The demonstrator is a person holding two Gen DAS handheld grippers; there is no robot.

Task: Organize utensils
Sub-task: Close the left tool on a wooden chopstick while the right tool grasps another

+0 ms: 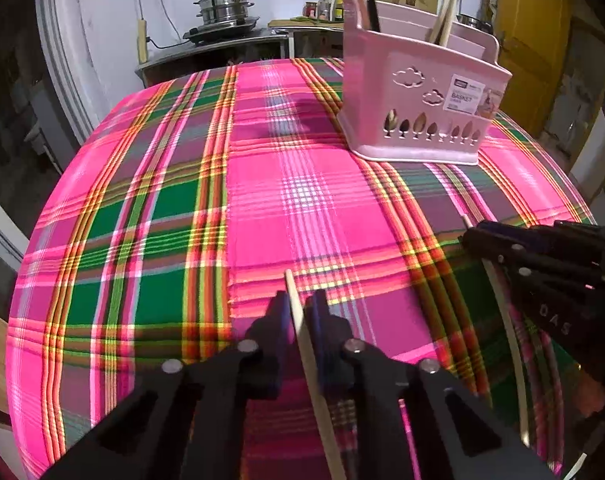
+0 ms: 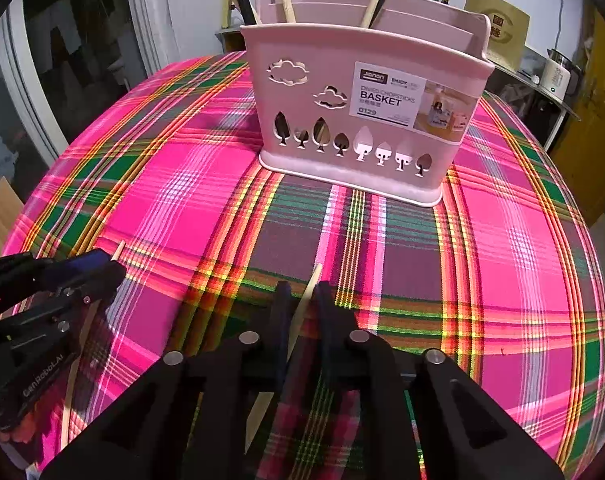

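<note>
Left gripper (image 1: pixel 298 312) and right gripper (image 2: pixel 302 300) each clamp a pale wooden chopstick (image 1: pixel 296 308), tip forward along the fingers toward the pink plastic chopstick basket (image 2: pixel 362 120) ahead; only right view reads its label.

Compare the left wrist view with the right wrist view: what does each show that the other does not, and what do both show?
Only the left wrist view shows the stacked steel steamer pot and a row of bottles. Only the right wrist view shows the white kettle and readable label. Both show the pink basket, the plaid tablecloth, and each hand-held gripper, left and right, shut on a wooden chopstick.
</note>
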